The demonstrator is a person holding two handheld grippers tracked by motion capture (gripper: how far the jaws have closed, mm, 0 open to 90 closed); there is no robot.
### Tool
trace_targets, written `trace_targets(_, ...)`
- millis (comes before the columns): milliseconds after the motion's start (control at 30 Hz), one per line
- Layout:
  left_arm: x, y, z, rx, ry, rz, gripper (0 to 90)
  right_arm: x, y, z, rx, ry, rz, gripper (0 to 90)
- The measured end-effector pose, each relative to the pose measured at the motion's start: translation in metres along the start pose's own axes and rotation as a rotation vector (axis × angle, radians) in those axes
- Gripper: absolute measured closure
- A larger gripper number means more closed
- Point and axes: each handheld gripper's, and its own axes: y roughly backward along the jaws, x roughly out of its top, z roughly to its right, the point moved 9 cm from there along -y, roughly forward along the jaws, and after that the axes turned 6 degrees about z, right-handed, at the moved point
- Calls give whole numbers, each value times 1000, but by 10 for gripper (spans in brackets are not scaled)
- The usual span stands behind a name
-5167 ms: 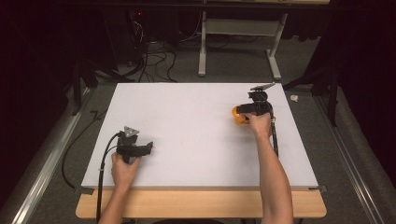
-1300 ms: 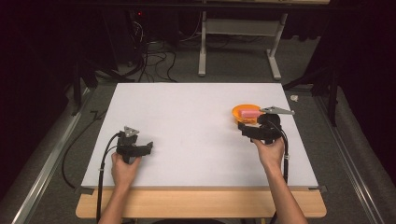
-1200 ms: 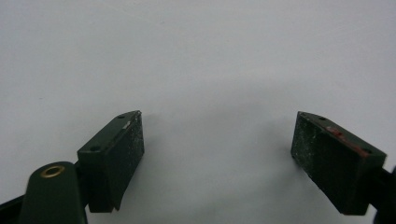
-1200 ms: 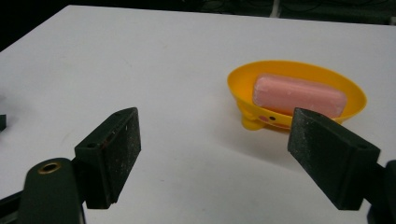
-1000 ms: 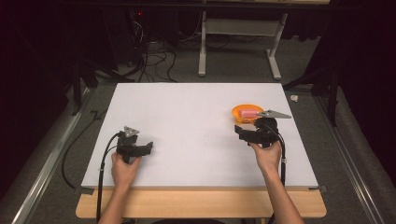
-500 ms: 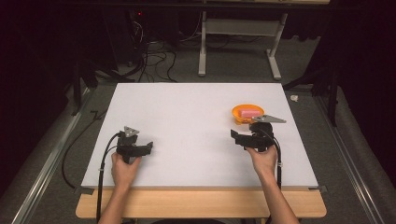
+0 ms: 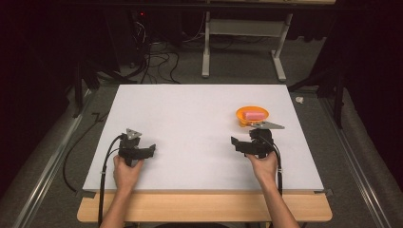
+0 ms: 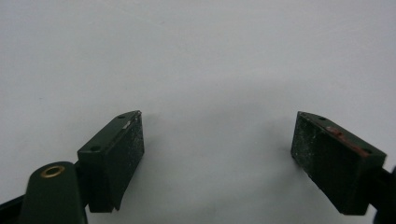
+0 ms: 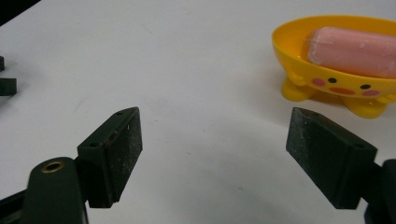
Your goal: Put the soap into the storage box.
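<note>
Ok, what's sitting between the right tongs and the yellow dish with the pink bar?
Nothing: bare white table separates the open right tongs from the yellow dish holding the pink bar, seen in the right gripper view.

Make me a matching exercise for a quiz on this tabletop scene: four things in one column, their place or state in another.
Things:
1. pink soap bar
2. yellow duck-faced dish
3. left gripper
4. right gripper

Place or state:
A. open, above bare white table
B. lying in the dish
C. open, dish beyond its right finger
D. standing on the table's far right

Pairs: 1-B, 2-D, 3-A, 4-C
</note>
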Motion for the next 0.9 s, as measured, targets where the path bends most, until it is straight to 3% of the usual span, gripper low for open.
trace_targets(267, 0, 0, 0, 0, 0, 0, 176, -12, -12, 0, -11, 32, -37, 196)
trace_targets(900, 0, 0, 0, 0, -1, 0, 176, -37, -33, 0, -34, 39, -95, 197)
